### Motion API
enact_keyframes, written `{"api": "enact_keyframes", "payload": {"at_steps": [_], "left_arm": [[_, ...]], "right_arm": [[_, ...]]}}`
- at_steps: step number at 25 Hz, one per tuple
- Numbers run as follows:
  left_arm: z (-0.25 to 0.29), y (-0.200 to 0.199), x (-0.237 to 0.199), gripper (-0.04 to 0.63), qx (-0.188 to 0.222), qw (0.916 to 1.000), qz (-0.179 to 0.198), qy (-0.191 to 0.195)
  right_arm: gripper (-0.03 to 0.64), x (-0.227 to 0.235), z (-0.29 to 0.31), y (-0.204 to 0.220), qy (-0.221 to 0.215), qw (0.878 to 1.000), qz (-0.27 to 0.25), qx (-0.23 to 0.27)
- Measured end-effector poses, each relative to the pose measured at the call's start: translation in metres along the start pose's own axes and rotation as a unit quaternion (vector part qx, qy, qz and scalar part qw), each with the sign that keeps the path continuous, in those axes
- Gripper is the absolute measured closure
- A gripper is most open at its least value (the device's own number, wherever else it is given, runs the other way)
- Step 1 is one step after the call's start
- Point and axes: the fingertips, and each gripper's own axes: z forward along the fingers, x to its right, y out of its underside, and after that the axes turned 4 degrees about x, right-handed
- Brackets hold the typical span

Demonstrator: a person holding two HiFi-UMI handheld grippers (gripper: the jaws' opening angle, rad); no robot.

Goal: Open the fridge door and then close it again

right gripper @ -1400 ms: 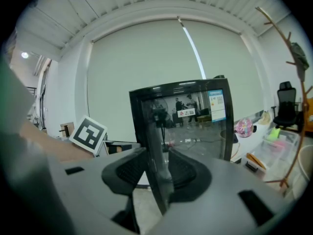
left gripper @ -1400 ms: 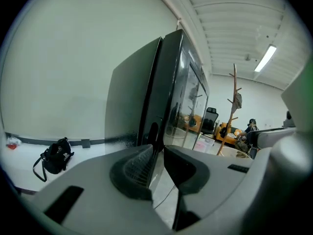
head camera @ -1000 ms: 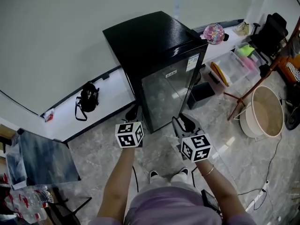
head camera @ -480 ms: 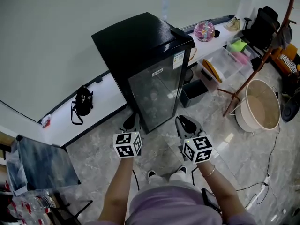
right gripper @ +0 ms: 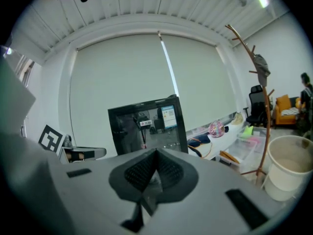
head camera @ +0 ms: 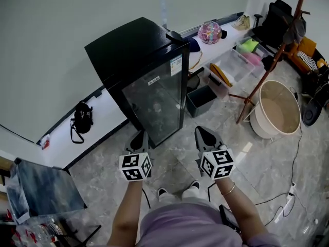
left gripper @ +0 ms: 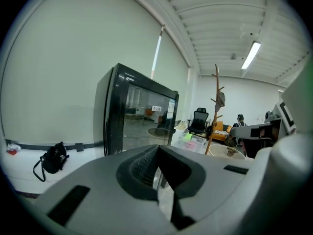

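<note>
Backed off from the fridge (head camera: 128, 48), your left gripper (head camera: 139, 139) and right gripper (head camera: 204, 137) have their fingers together and empty, the right's just closed; its glass door (head camera: 154, 104) looks stiff, so pull at its edge.

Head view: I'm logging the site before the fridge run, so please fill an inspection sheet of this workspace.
Surface: grey marble floor.
Job's things: black fridge, glass door shut.
Clutter: black bag, cream tub, clear storage box, coat stand.
Grippers: left claw shut, empty; right claw just closed, empty; both short of the fridge.
Cables: white cable with power strip on floor at right.
Surroundings: pale wall, office chair.
</note>
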Motion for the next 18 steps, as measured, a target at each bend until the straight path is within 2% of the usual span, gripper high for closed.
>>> {"api": "enact_keyframes", "payload": {"at_steps": [8, 18], "left_arm": [[0.002, 0.005, 0.035, 0.594, -0.004, 1.0, -0.003, 0.007], [0.026, 0.005, 0.095, 0.594, -0.002, 0.9999, 0.011, 0.013]], "right_arm": [[0.615, 0.046, -0.03, -0.003, 0.036, 0.999, 0.014, 0.008], [0.615, 0.112, -0.061, -0.01, 0.051, 0.998, 0.02, 0.014]]}}
